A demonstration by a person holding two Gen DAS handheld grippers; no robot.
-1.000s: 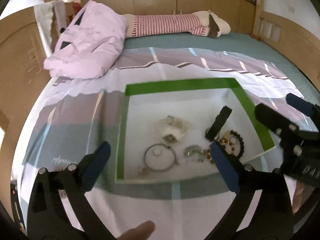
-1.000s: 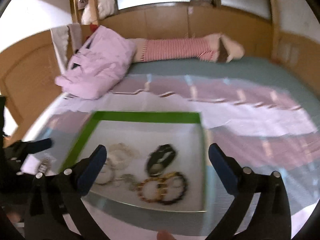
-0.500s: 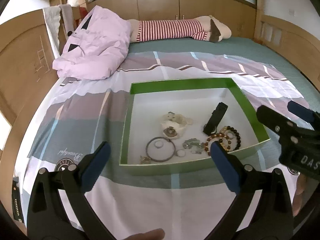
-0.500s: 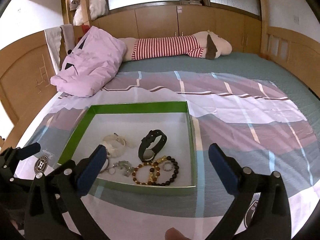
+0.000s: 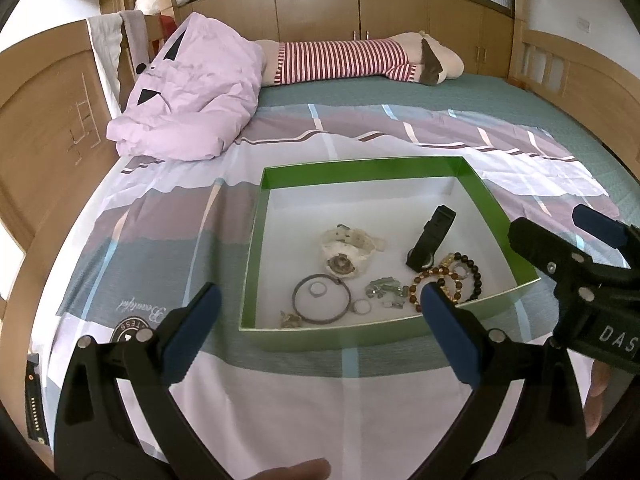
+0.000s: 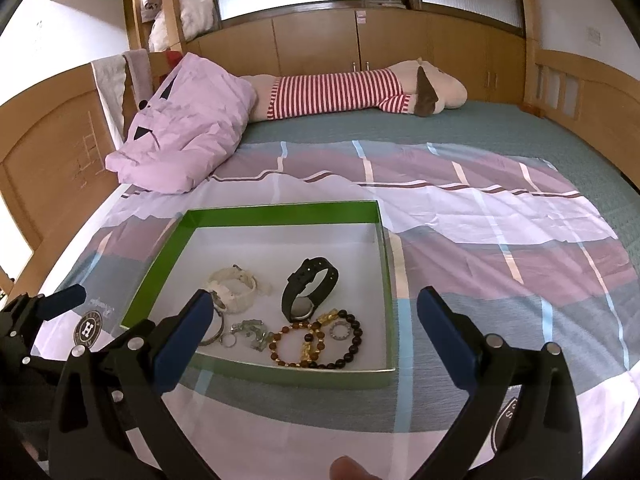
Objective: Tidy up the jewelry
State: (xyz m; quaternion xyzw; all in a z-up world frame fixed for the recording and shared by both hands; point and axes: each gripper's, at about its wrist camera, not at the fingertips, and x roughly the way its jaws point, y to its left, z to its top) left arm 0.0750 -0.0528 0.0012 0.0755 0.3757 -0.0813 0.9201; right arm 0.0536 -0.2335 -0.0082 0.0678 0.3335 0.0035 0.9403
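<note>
Both wrist cameras look forward and down from near the foot of the bed (image 5: 400, 128), close above it. Each frames the green tray (image 5: 250, 264) (image 6: 386, 264); the left view sits further left.

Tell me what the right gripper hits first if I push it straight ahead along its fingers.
Likely the near wall of the green box, then the beaded bracelets just inside it. The right gripper is open and seems to hover above the bedspread, so it might clear the wall; depth is unclear.
</note>
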